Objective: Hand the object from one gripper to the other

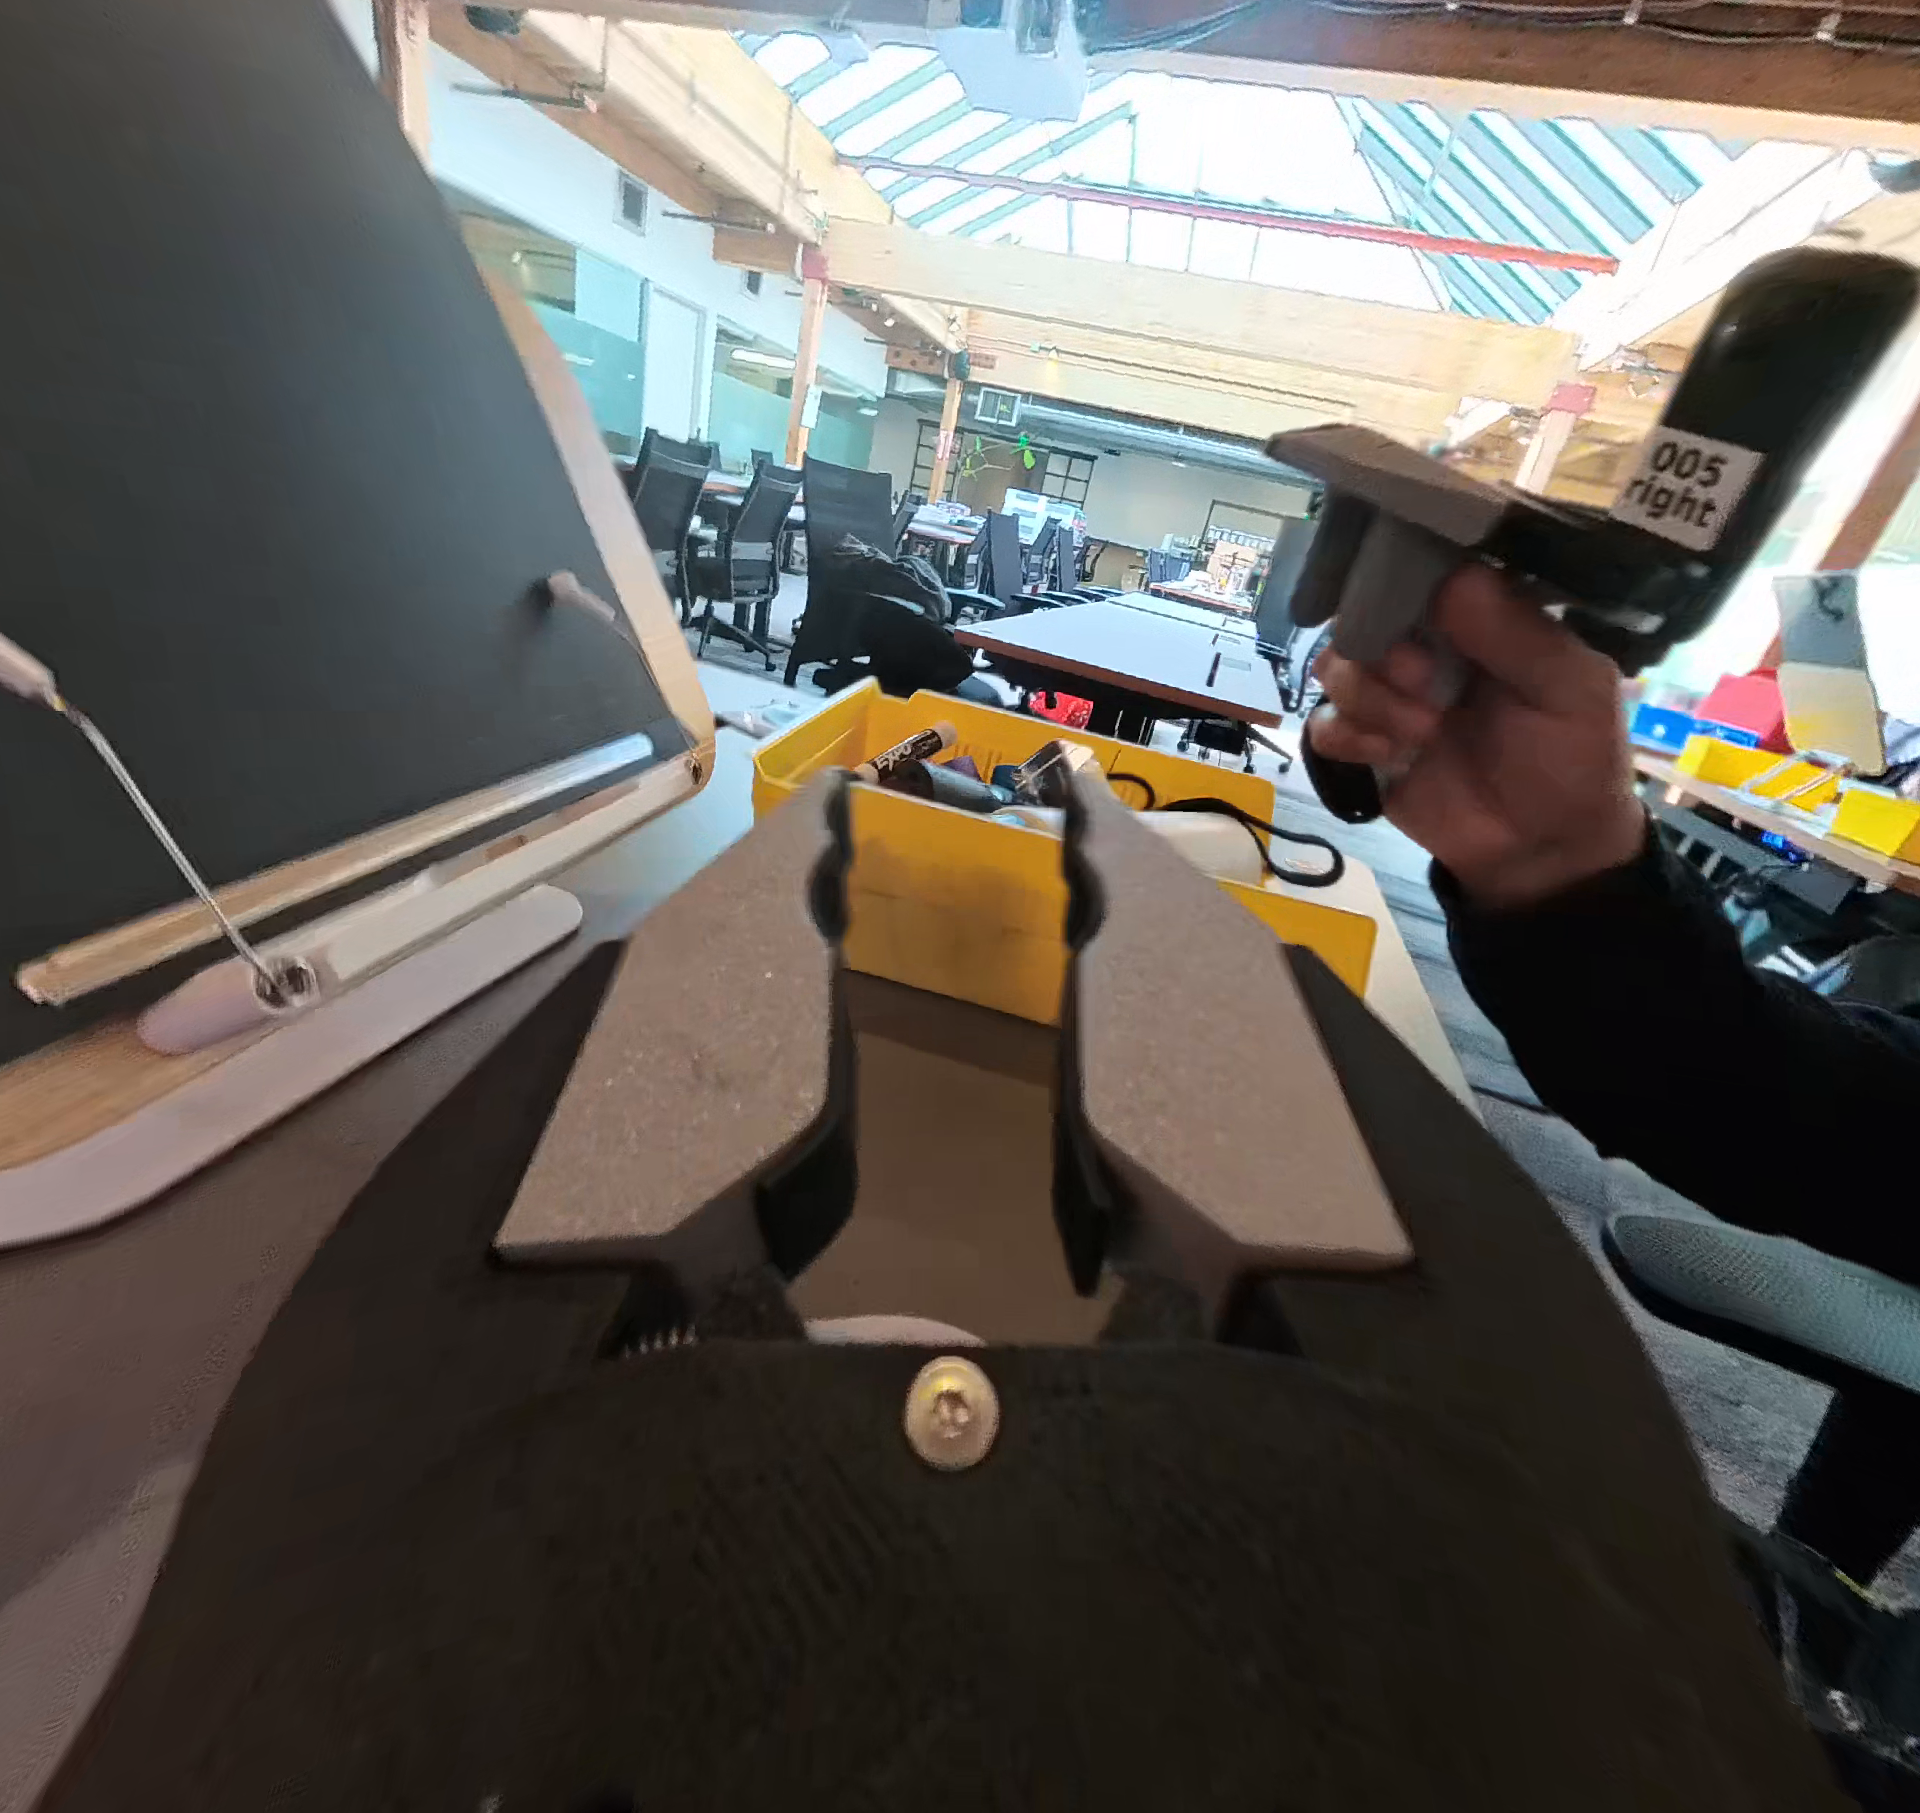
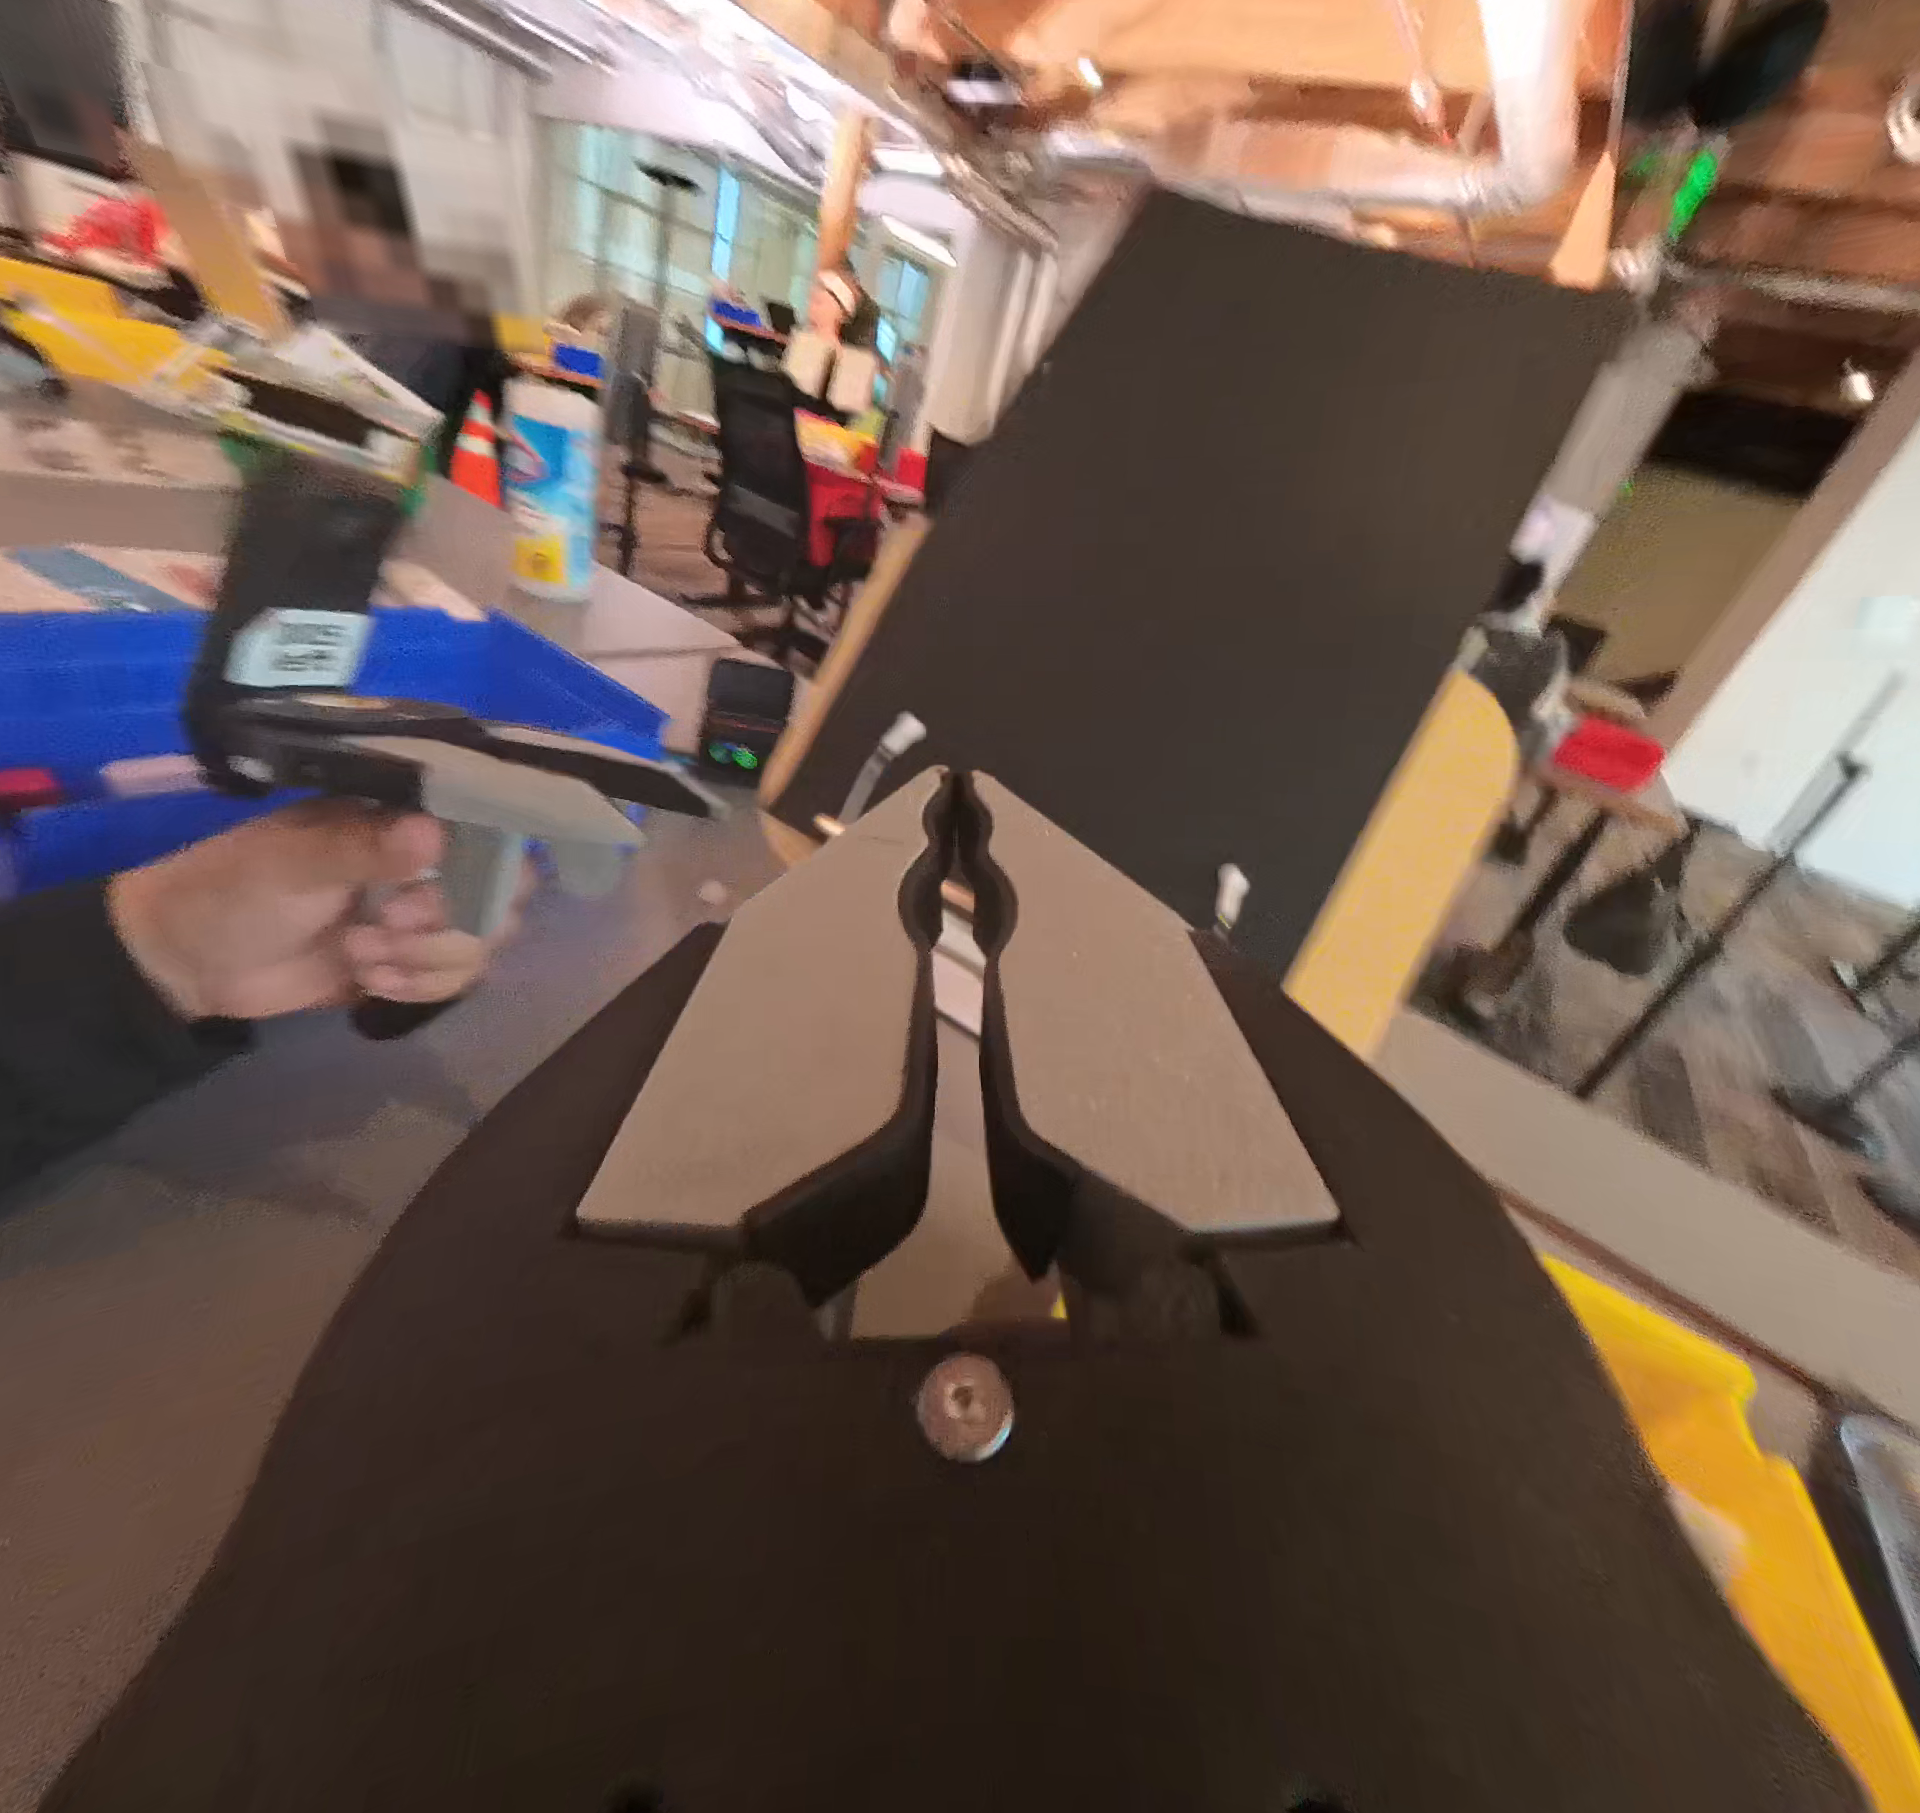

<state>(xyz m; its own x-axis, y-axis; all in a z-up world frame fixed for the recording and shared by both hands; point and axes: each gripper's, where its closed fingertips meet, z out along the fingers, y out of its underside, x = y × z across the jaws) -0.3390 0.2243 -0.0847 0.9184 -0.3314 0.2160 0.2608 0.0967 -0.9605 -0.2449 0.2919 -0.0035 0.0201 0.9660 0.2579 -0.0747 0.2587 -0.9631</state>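
In the left wrist view my left gripper (image 1: 956, 807) is open, and nothing sits between its fingers; the yellow bin (image 1: 956, 932) shows through the gap. The bin holds a marker (image 1: 914, 750), a black cord (image 1: 1283, 844) and other small items. My right gripper (image 1: 1309, 459) is held up in a hand (image 1: 1507, 755) at the right, above and beyond the bin. In the right wrist view my right gripper (image 2: 951, 781) is shut, its tips meeting with nothing between them. The left gripper (image 2: 675, 818) shows there at the left, held by a hand (image 2: 291, 922).
A black board on a wooden stand (image 1: 260, 413) stands at the left of the table and fills the middle of the right wrist view (image 2: 1247, 568). A blue bin (image 2: 468, 662) and a wipes canister (image 2: 556, 506) stand at the left. A yellow bin's corner (image 2: 1714, 1451) is at lower right. About 15 centimeters separates my left fingertips from my right.
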